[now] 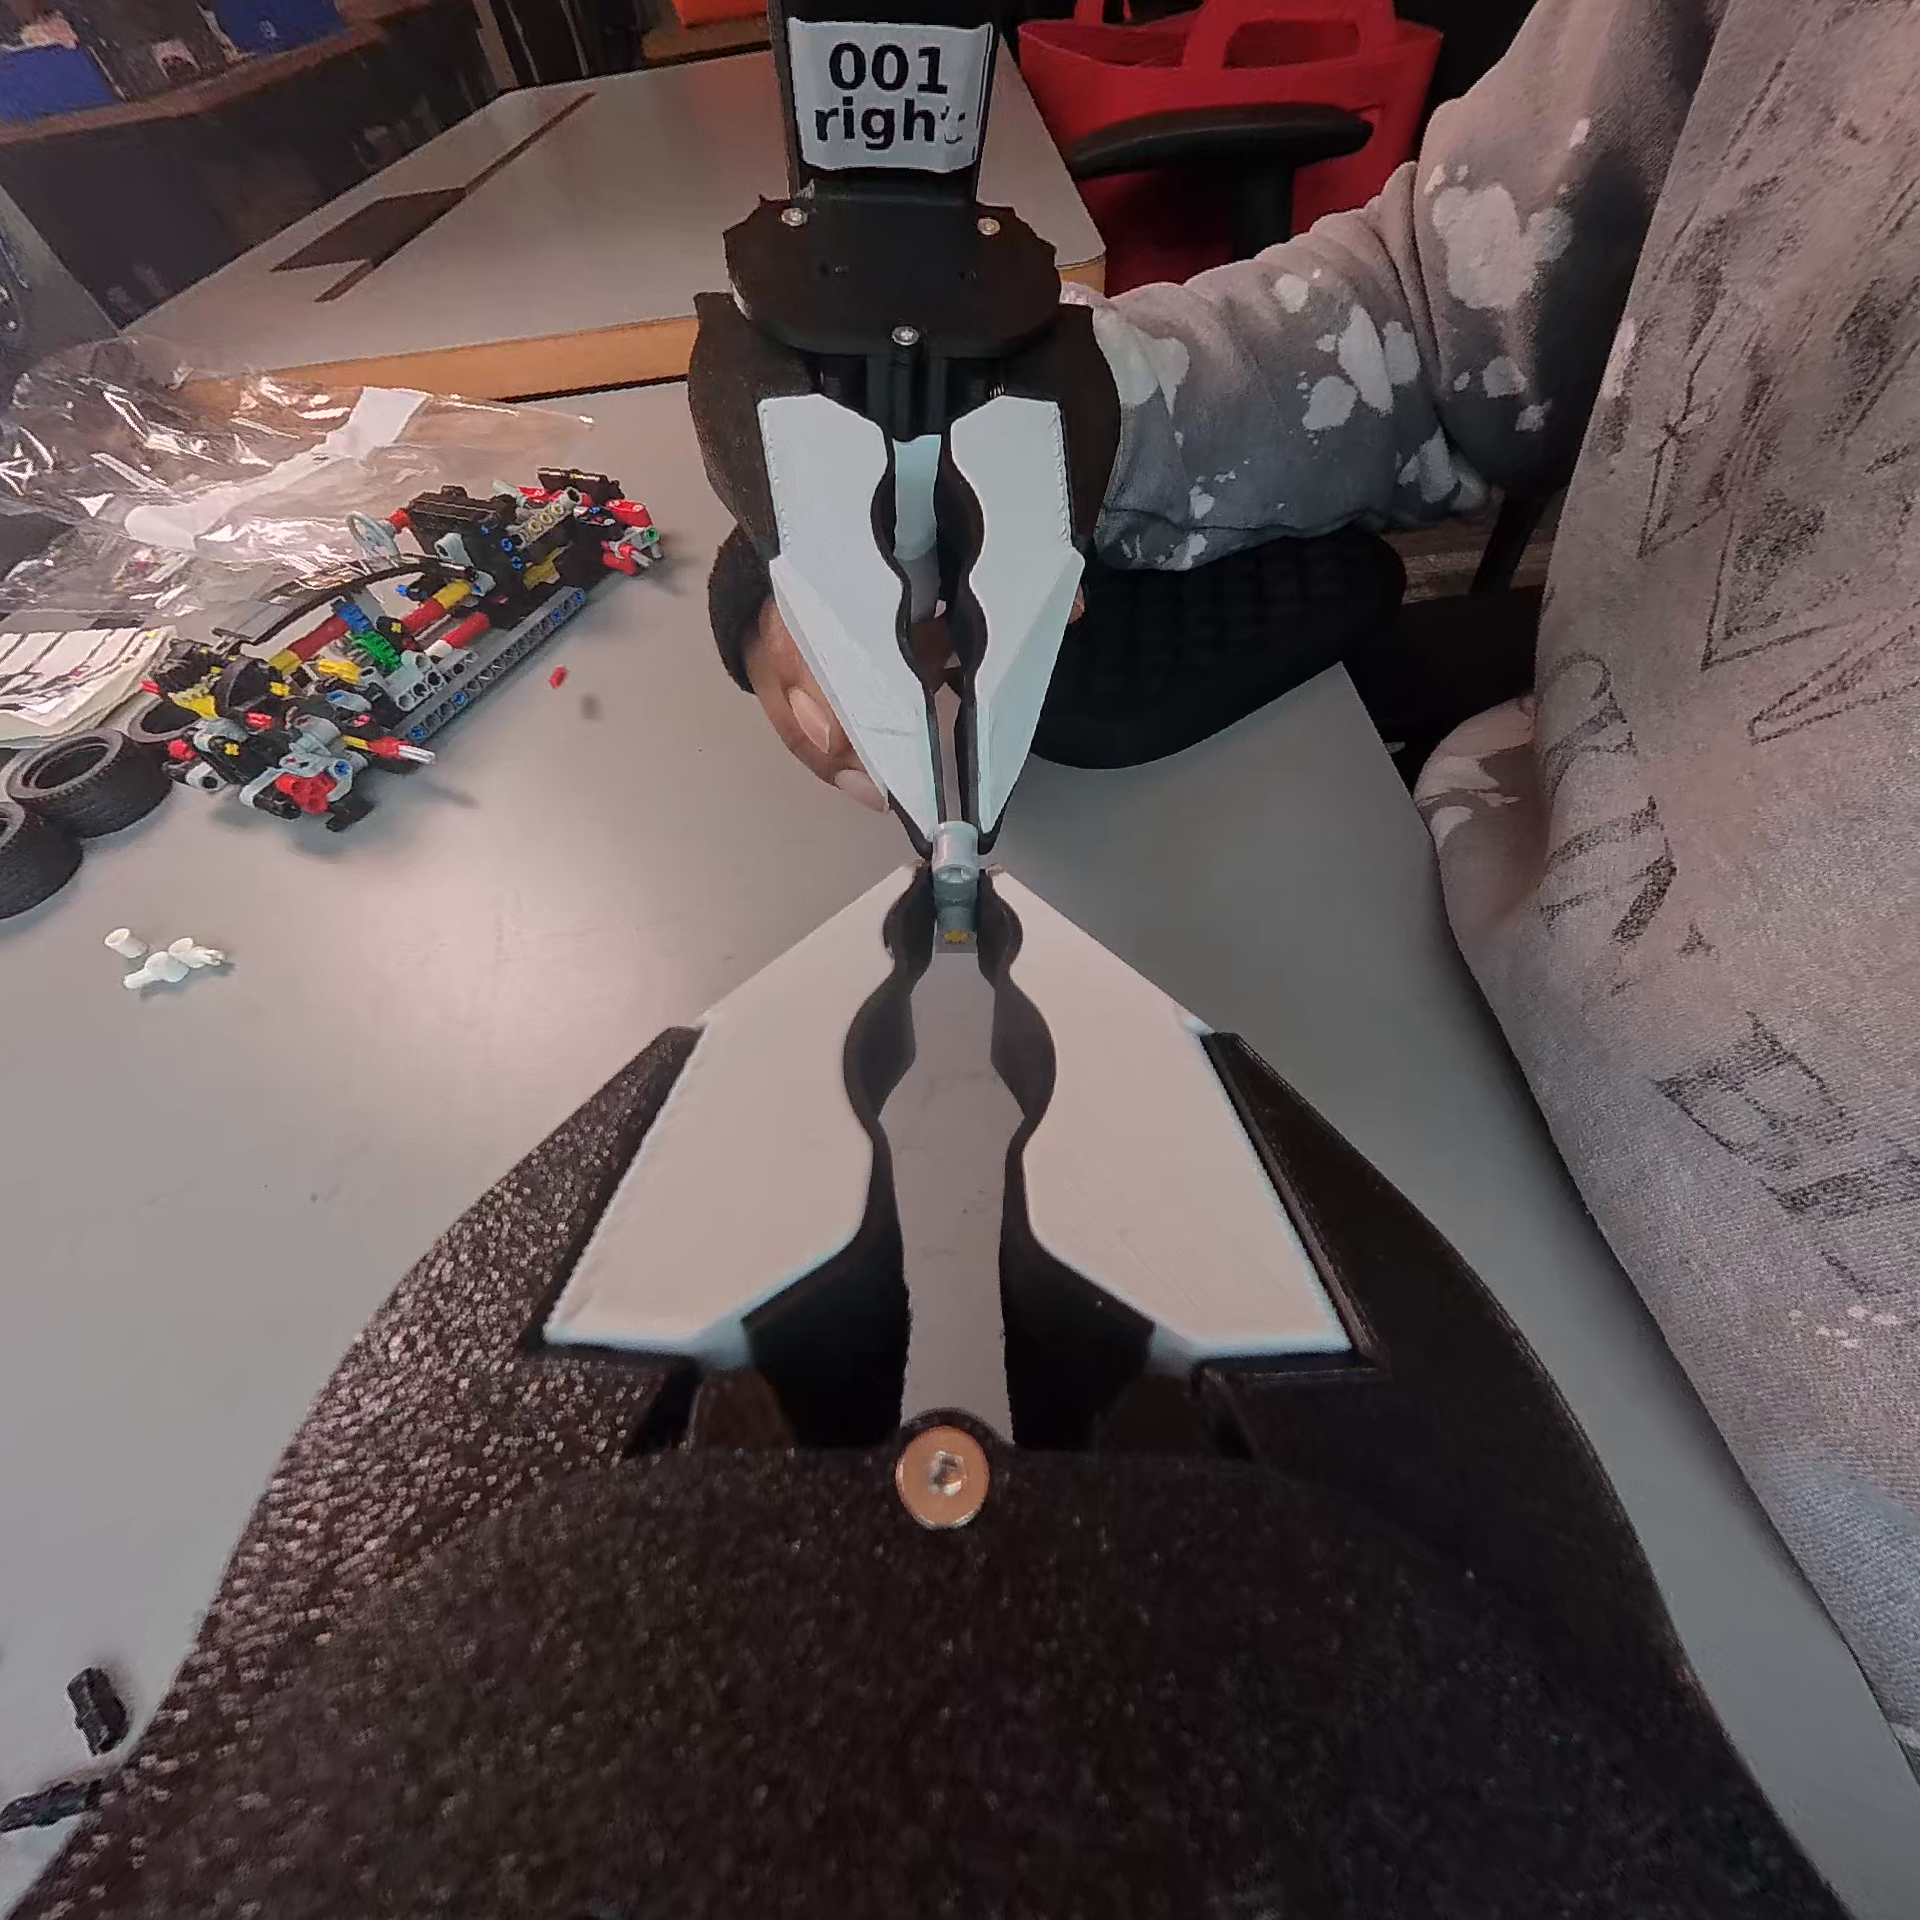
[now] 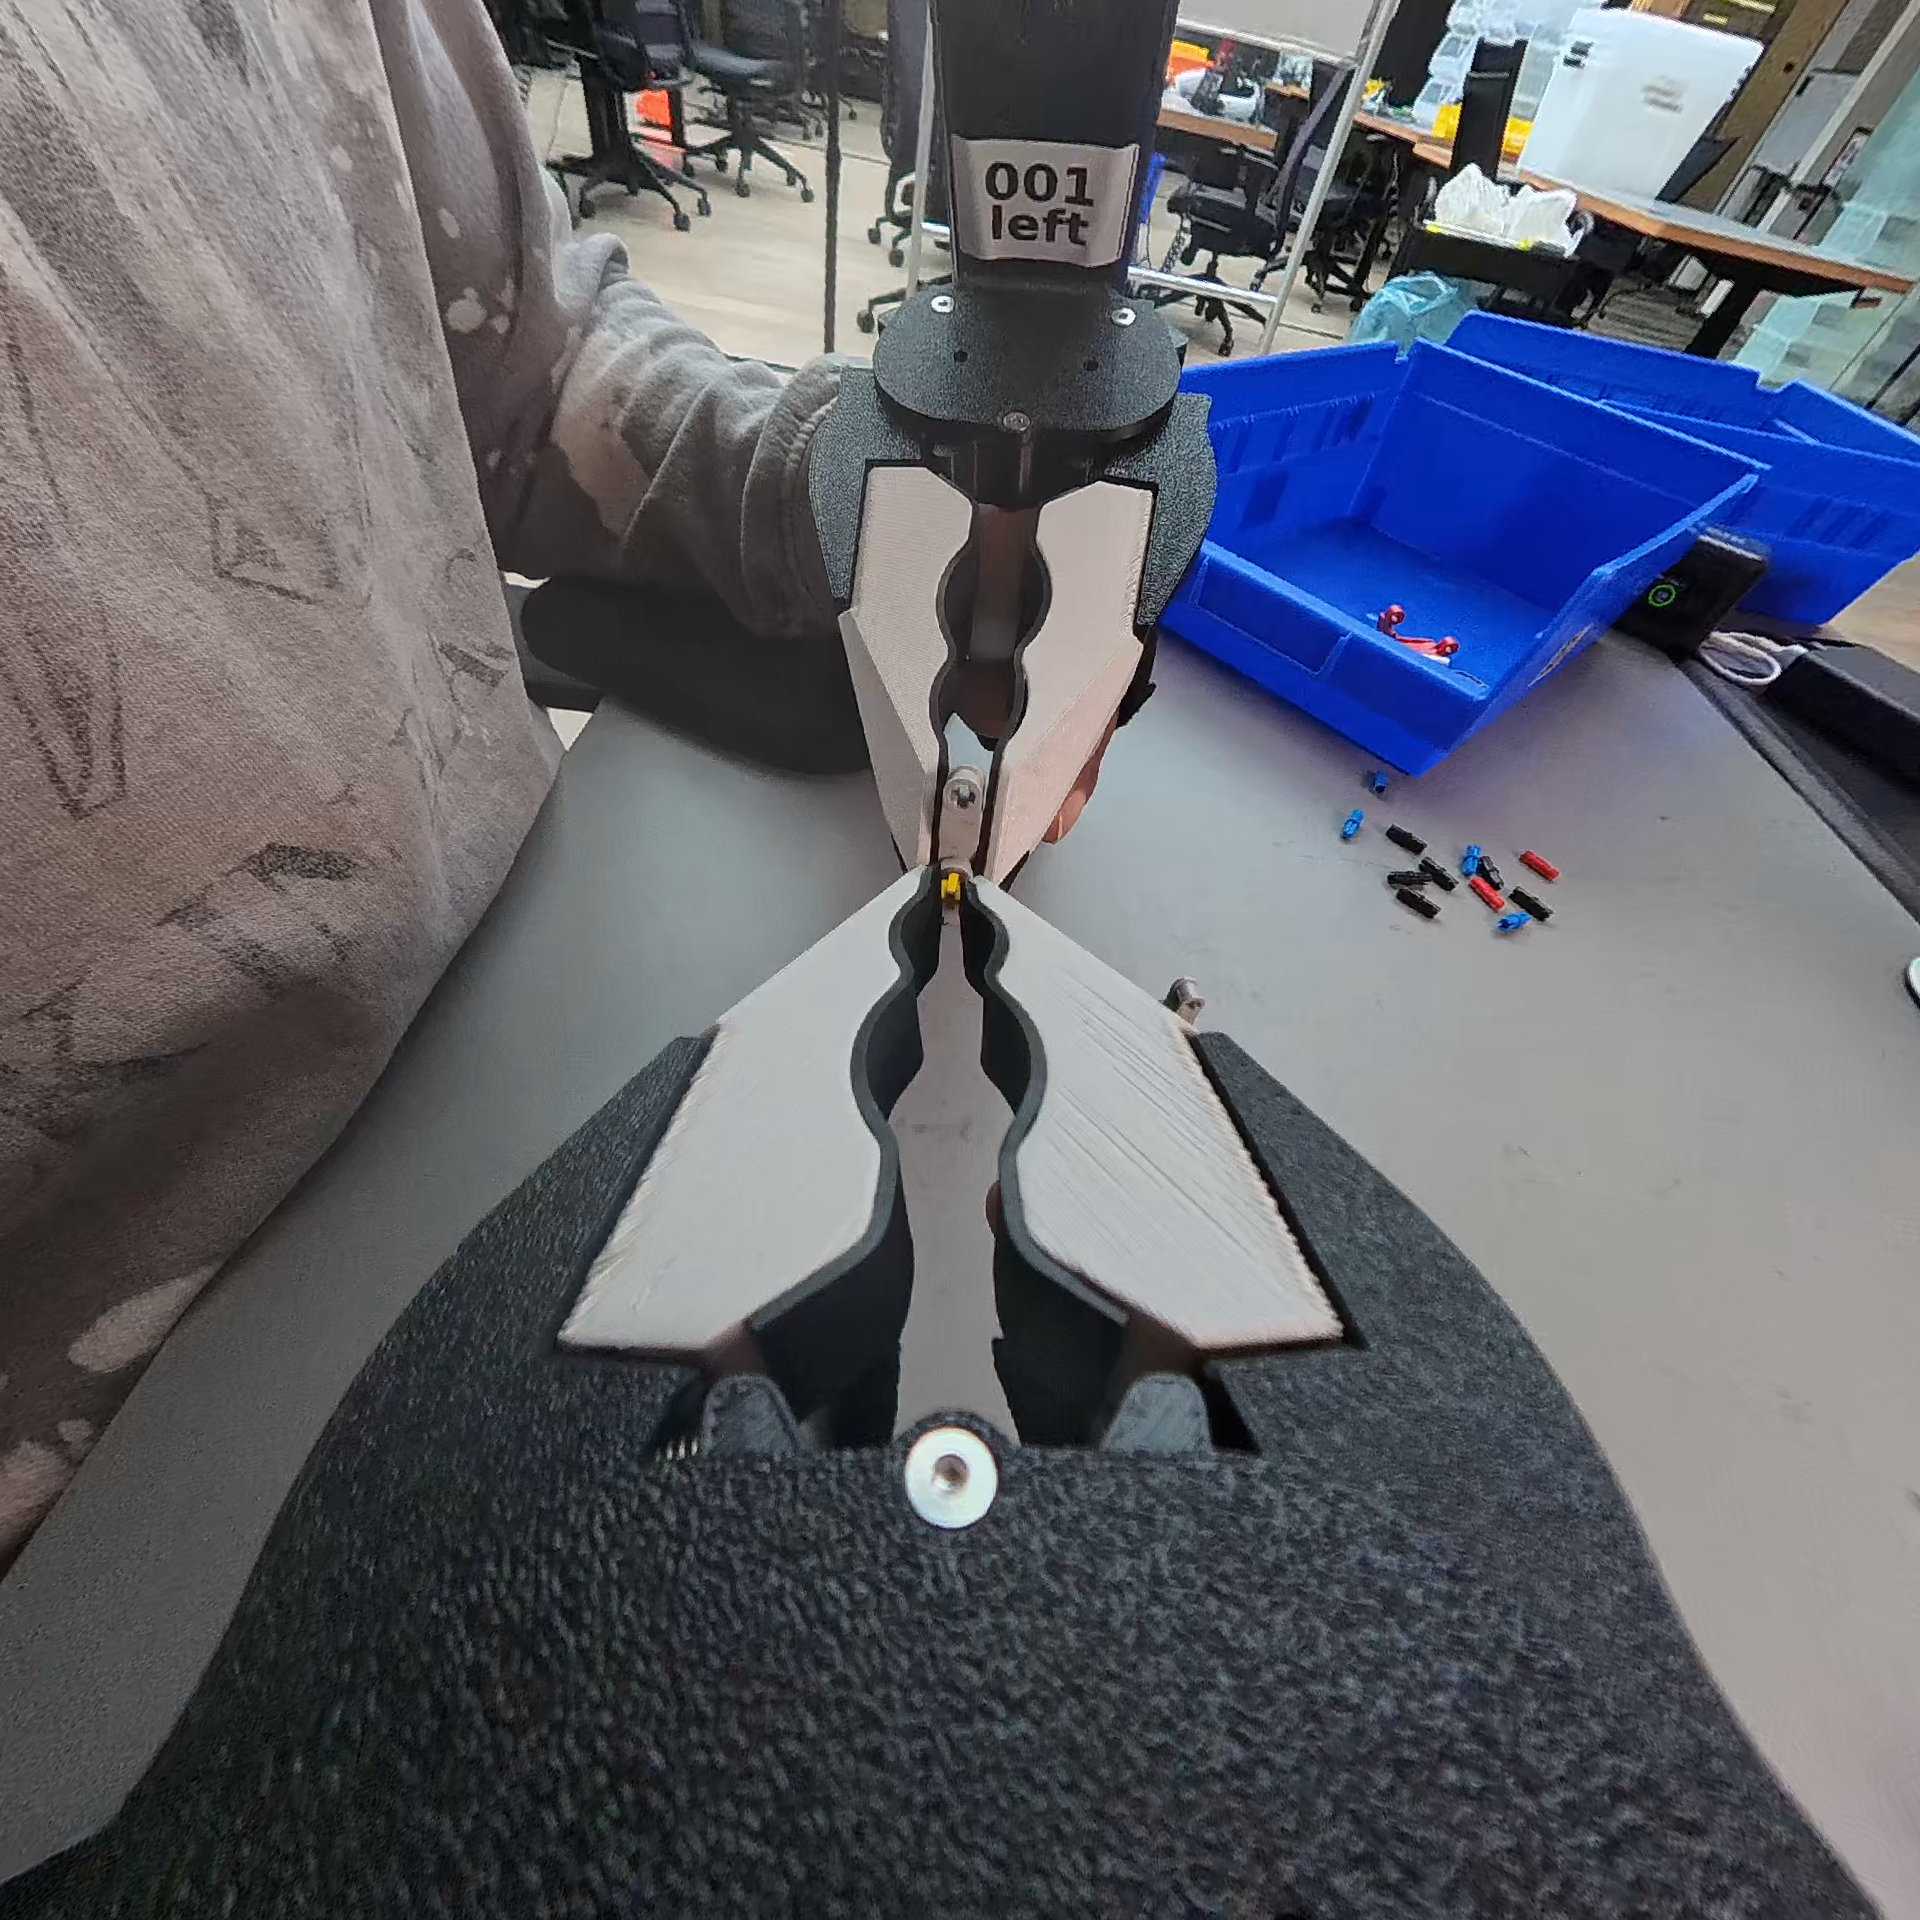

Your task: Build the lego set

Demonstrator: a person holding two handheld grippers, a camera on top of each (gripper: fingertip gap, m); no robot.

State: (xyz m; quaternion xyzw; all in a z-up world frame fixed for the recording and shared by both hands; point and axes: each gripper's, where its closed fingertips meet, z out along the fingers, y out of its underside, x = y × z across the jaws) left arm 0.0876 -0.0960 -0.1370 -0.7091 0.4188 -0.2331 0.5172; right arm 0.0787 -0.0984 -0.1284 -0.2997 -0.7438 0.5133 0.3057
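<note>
Grey table [image 1: 436, 1091] fills both of my views, and I go from the left side of the left wrist view. At the far left I see loose black tyres [image 1: 73, 774] and a crumpled clear plastic bag [image 1: 208, 457], then the half-built lego car chassis [image 1: 416, 644] lying just beside them, with some small white pieces [image 1: 166, 956] nearer to me. In the middle my left gripper [image 1: 954, 914] is pinching a small grey connector piece [image 1: 954, 868] at its tips, and the right gripper [image 1: 956, 821] meets it tip to tip. In the right wrist view, the right gripper [image 2: 951, 891] is closed on a tiny yellow piece [image 2: 949, 886] touching the grey part. Further right lie scattered black, blue and red pins [image 2: 1465, 878], and behind them a blue bin [image 2: 1475, 582] with red parts [image 2: 1413, 634] inside.
</note>
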